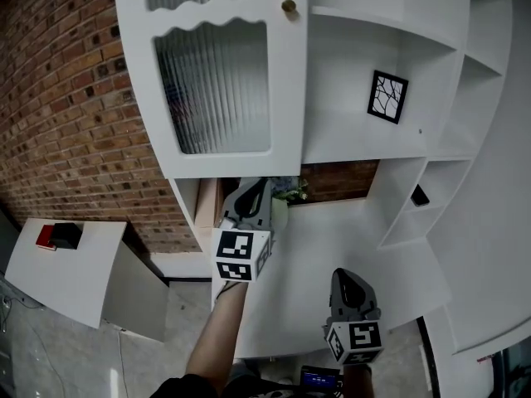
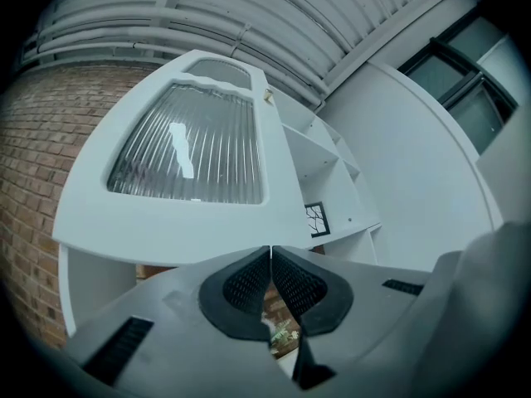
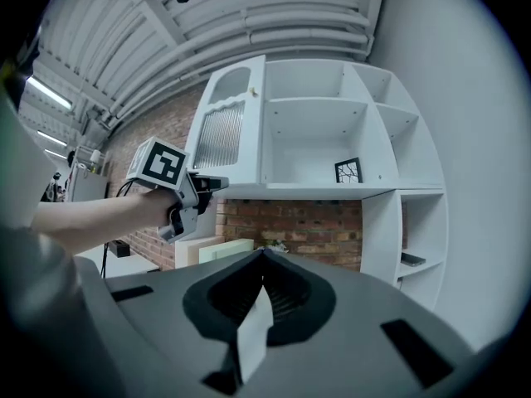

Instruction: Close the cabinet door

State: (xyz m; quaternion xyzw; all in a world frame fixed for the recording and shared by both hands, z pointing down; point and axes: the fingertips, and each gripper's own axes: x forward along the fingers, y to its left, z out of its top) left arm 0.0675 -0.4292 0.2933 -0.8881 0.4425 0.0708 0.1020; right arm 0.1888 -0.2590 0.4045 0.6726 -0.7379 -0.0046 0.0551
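Plainly, the cabinet door [image 1: 220,89] hung at the left of the open shelves [image 1: 365,135], with its ribbed glass facing out and its brass knob [image 1: 289,7] high on the edge beside them. It looked ajar, the knob edge standing forward, though how far it was open could not be told for sure. The likeliest trouble, as I judged it, was a push that slid off. The left gripper [image 1: 259,185] sat right at the door's lower rail near the knob-side corner, and narrow closed tips on a smooth painted edge could skid under the panel rather than swing it. A shove so low and so far from the knob might also rack the door on its hinges. Too brisk a push could bang it home and rattle the glass or the small framed picture [image 1: 387,96] on the shelf. Whether the tips touched the rail could not be told; in the left gripper view they lay just below it. That gripper's jaws were pressed together at the tips with nothing between them. The right gripper [image 1: 344,274] hung lower, over the white worktop [image 1: 290,288] and well apart from the door. Its jaws also met and gripped nothing I could make out, only a pale strip at the seam that seemed part of the jaw.
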